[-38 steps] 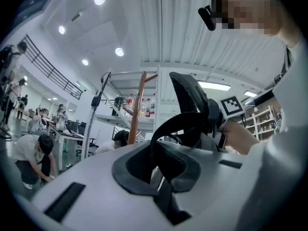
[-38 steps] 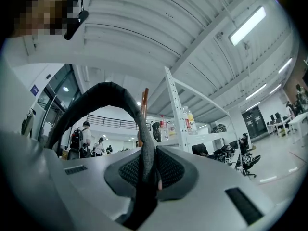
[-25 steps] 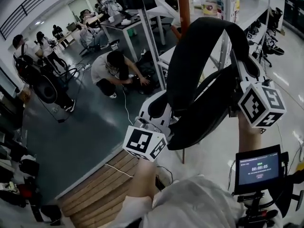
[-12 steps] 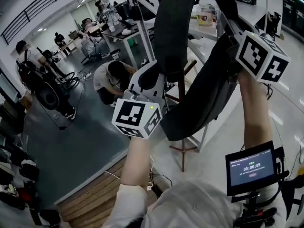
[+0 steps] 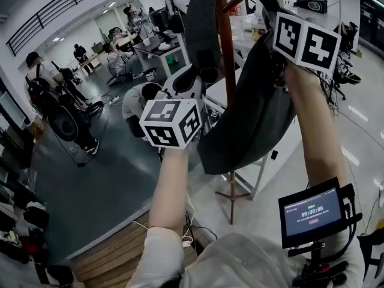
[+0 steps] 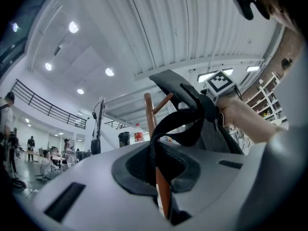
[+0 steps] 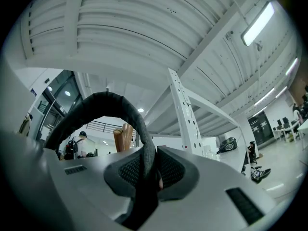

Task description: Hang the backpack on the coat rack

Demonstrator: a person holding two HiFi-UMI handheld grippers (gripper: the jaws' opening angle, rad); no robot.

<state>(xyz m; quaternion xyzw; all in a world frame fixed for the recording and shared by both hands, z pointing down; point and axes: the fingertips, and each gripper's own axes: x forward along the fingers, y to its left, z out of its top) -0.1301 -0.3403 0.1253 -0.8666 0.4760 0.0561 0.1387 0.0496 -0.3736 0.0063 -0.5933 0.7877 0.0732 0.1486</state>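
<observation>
**Backpack raised to the coat rack.** The dark backpack (image 5: 252, 119) is in the air, carried by both tongs, its body pressed close against the coat rack (image 5: 225, 53) and hiding the middle of the rust-coloured pole. Its long axis runs slantwise. The top lies high and just right of the pole, and the bottom points down and left across the pole toward the floor.

A broad shoulder strap (image 5: 201, 29) rises on the left of the pole, so strap and body flank it. The left tongs (image 5: 201, 74) sit left of the pole and lower, pressed together on this strap. The right tongs (image 7: 147, 172) sit right of the pole and higher, pinching the base of the top loop (image 7: 103, 102). The loop arches upward and open from them, and the head of the rack shows through it in the right gripper view.

A peg (image 5: 235, 0) slants up and right from the pole. The right tongs appear the nearer to it. The coming move probably turns on carrying the open loop over that peg's tip and then lowering it.
</observation>
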